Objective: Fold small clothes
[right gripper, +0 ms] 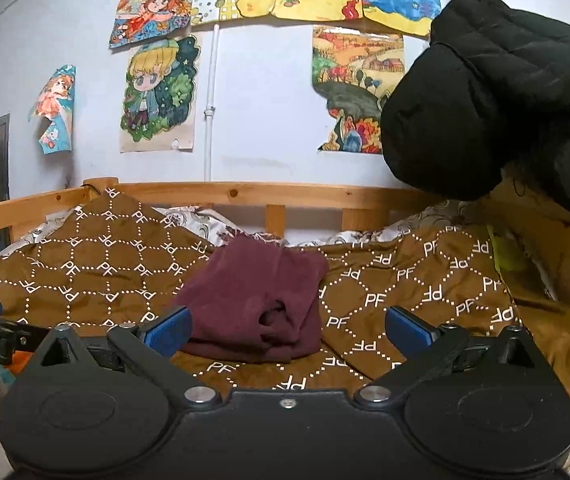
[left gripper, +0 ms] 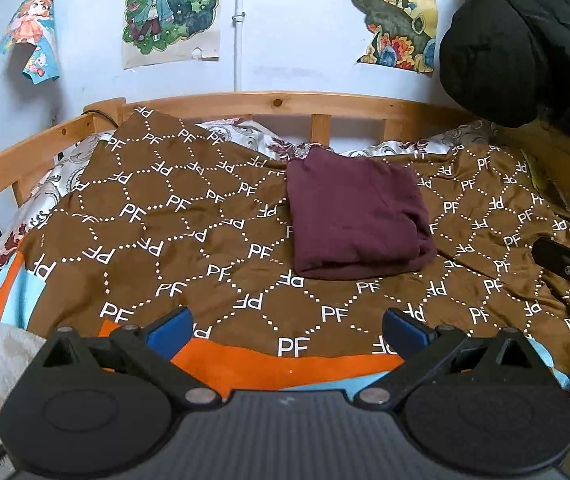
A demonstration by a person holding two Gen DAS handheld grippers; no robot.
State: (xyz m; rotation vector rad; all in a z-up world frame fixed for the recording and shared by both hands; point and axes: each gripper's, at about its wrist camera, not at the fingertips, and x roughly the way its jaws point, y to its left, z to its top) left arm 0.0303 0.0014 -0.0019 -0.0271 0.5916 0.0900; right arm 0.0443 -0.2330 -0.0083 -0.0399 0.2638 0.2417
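1. Garment (left gripper: 357, 216): maroon, already lying as a compact folded rectangle on the brown blanket (left gripper: 173, 216), toward the far edge of the bed, near the wooden rail (left gripper: 245, 102). Nothing is touching it.
2. Fold quality: near edge is looking thick and rounded; in the right wrist view a small pucker or gap is showing on the front face. Judged mostly folded, w/ a final tidy or one more fold possibly remaining.
3. Left gripper (left gripper: 287, 326): fingers are standing wide apart, holding nothing, hovering over the near edge of the bed, well short of the garment.
4. Right gripper (right gripper: 288, 328): fingers also spread apart, empty, sitting low and closer in, garment just beyond the tips.
5. Pose: both tools are pointing toward the far rail, roughly level, side by side; each is showing at the other view's edge.
6. Recommendation: approx. approach is taking the near corners together, pinching all layers, lifting evenly, smoothing the pucker.
7. Risk: pinching the blanket along w/ the cloth.
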